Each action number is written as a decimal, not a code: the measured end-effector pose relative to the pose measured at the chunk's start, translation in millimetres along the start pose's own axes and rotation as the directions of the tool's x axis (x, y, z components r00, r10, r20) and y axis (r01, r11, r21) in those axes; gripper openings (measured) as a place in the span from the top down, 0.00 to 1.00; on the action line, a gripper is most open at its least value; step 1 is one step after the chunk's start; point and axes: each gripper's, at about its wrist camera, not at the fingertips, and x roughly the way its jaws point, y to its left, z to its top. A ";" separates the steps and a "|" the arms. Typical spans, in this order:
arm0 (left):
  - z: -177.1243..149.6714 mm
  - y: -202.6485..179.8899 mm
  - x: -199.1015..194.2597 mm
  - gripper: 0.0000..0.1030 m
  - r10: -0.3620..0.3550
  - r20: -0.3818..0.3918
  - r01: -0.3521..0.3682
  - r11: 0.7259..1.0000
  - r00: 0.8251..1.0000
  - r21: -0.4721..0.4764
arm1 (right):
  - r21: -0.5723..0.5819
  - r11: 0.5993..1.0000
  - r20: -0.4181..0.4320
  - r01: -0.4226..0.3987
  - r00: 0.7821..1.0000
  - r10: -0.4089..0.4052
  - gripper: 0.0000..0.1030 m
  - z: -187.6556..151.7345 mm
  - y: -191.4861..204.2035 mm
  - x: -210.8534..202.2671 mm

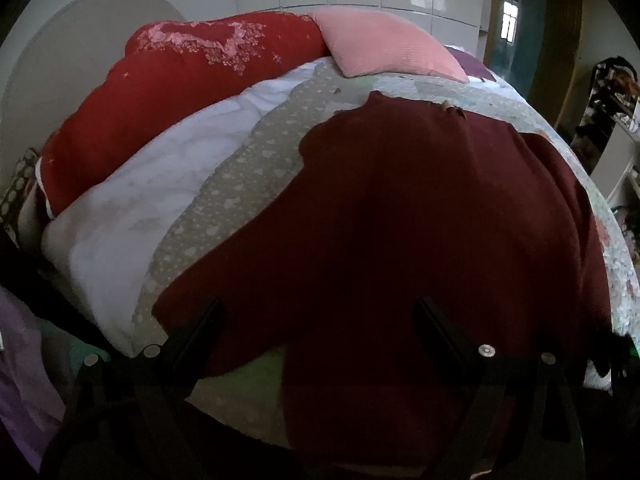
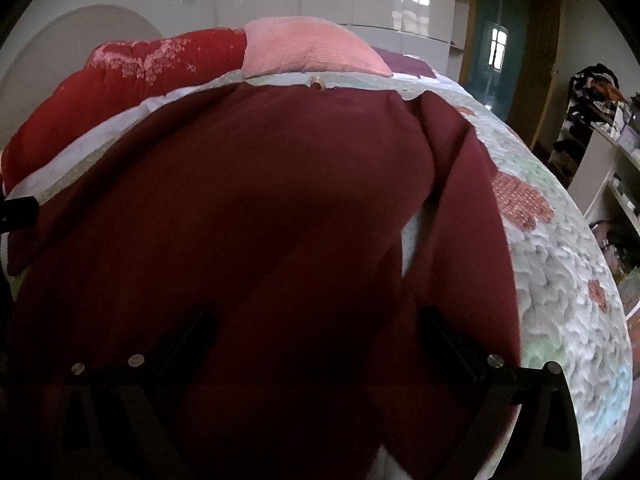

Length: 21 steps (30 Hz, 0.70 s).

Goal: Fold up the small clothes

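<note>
A maroon long-sleeved top (image 1: 400,208) lies spread flat on the bed's patchwork quilt (image 2: 560,264), collar toward the pink pillow (image 1: 384,44) and red duvet (image 1: 168,92). Both sleeves lie out along its sides, so no fold looks made yet; the whole job seems left. The left hand-held gripper (image 1: 320,320) and the right hand-held gripper (image 2: 316,328) hang over the near hem, each with jaws spread wide and holding nothing.
</note>
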 end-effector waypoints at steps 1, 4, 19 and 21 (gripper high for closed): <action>4.5 1.4 2.6 0.08 0.002 -0.008 -0.002 1.000 1.000 0.003 | 0.011 1.000 0.009 -0.013 1.000 0.013 0.00 -2.6 -0.7 -5.5; 19.4 4.5 8.1 0.08 0.017 0.004 -0.017 1.000 1.000 0.020 | 0.037 0.996 0.041 -0.076 0.996 0.075 0.00 -11.1 -6.1 -21.8; 39.5 1.3 31.0 0.08 0.088 -0.017 -0.087 0.994 0.996 0.059 | -0.017 0.994 0.108 -0.107 0.988 0.108 0.00 -12.8 2.8 -50.1; 35.4 -1.2 26.2 0.08 0.082 -0.023 -0.081 0.995 0.996 0.050 | -0.027 0.994 0.108 -0.101 0.989 0.104 0.00 -13.4 4.7 -47.6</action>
